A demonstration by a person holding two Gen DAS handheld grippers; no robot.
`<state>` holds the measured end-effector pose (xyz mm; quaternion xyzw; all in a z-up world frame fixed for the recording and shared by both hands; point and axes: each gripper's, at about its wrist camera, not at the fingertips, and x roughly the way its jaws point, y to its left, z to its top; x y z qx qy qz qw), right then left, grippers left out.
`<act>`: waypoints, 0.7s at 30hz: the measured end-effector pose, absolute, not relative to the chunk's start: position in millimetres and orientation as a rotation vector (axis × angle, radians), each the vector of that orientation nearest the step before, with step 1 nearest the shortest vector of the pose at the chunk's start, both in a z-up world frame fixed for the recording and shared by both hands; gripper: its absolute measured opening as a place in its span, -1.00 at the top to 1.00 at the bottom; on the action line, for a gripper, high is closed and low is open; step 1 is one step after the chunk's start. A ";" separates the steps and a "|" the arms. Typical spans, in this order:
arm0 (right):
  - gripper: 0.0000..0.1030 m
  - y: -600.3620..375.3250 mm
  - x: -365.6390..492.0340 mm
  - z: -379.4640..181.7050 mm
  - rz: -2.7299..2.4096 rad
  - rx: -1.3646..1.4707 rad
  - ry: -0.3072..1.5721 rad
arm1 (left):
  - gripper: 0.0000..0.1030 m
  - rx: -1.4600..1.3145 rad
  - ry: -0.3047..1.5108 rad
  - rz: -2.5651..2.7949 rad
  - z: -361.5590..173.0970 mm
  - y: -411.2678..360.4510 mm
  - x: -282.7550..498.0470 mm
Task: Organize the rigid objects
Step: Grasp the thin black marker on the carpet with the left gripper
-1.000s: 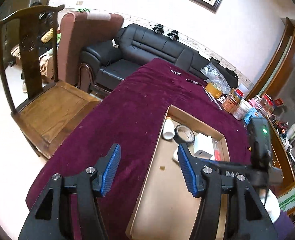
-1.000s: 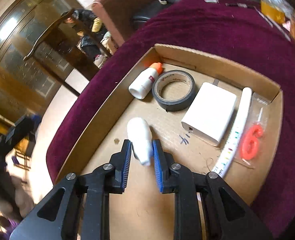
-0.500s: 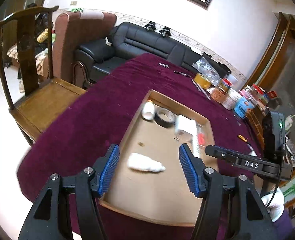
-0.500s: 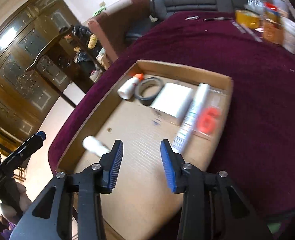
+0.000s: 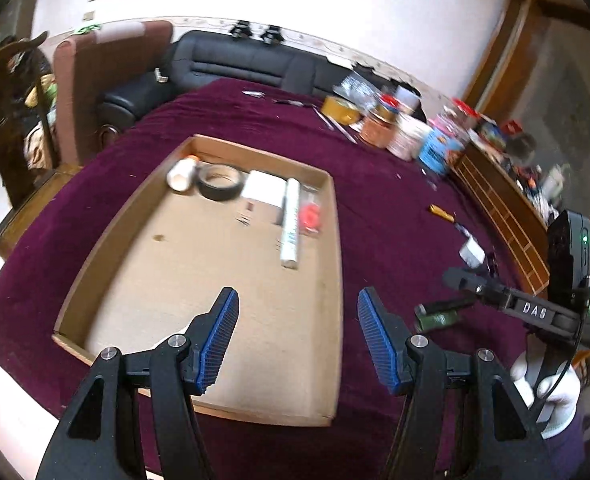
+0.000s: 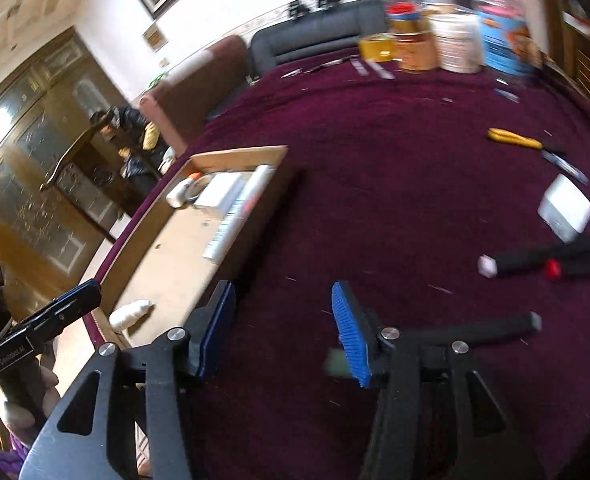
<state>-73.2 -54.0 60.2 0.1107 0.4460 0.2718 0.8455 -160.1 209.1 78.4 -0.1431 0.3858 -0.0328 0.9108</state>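
A dark purple velvet cloth [image 5: 375, 208] is spread over the table. The shallow cardboard tray [image 5: 337, 280] on it is plain brown. Along the tray's far edge, a white bottle with an orange cap [image 5: 181, 172], a black roll of tape [image 5: 219, 183], a flat white box [image 5: 265, 193], a white tube with small coloured marks [image 5: 291, 224] and a red number in a clear bag [image 5: 310, 216] are seen. Near the table's right edge, a yellow tool [image 6: 515, 139] and a small white box [image 6: 566, 208] lie on the cloth. Blue ribbed pads [image 5: 217, 338] are seen on the black grippers.

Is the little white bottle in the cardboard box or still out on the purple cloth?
In. The little white bottle lies on its side inside the cardboard box, near its front corner.
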 end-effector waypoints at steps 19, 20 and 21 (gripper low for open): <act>0.05 -226.6 -41.1 22.9 0.193 0.556 0.801 | -0.17 -0.151 0.937 -0.177 49.5 124.4 -131.0; 0.04 -230.1 -40.4 19.4 0.191 0.571 0.800 | -0.18 -0.123 0.931 -0.177 50.0 118.4 -129.0; 0.05 -233.0 -40.0 17.2 0.201 0.597 0.796 | -0.18 -0.116 0.938 -0.192 49.4 113.1 -126.3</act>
